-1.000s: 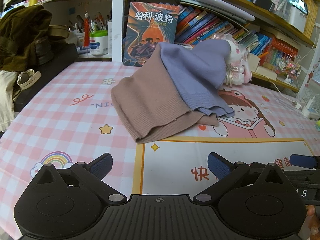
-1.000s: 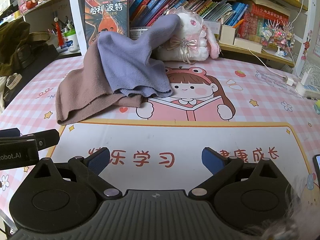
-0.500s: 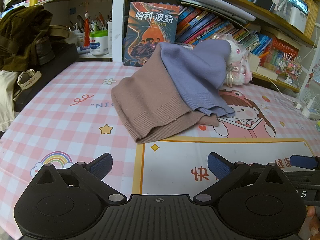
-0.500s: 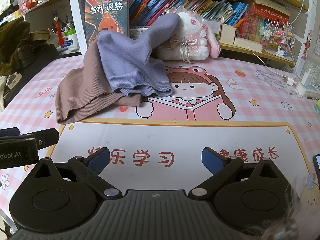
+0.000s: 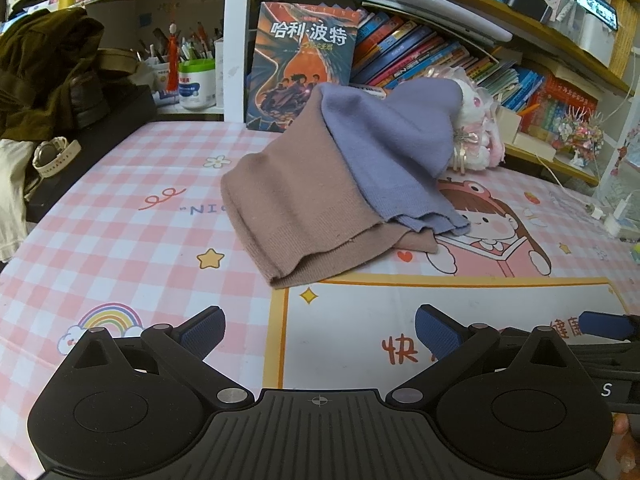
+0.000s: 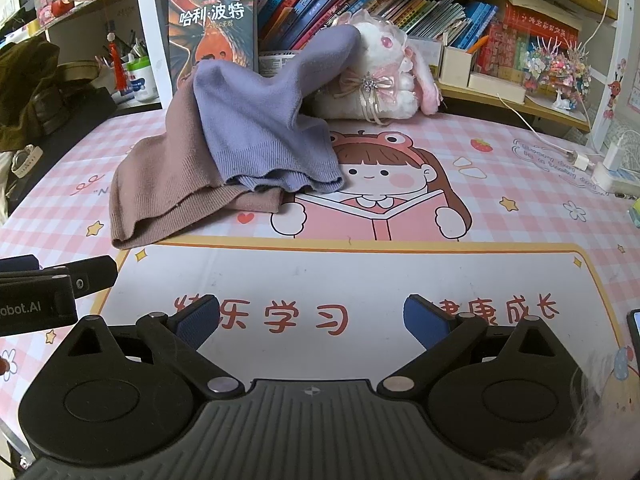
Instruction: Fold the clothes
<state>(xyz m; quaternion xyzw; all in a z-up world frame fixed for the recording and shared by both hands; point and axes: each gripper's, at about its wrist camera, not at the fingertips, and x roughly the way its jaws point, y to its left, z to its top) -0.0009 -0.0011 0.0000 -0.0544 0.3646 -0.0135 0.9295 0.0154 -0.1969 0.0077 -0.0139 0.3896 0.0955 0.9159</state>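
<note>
A mauve-brown knit garment lies heaped on the pink checked table mat, with a lavender knit garment draped over it and over a white plush rabbit. Both garments also show in the right wrist view, the brown one and the lavender one. My left gripper is open and empty, low over the mat in front of the clothes. My right gripper is open and empty, to the right of the left one.
A bookshelf with an upright book and a row of books stands behind the clothes. A dark jacket and bag and a wristwatch lie at the left. A cable and charger lie at the right.
</note>
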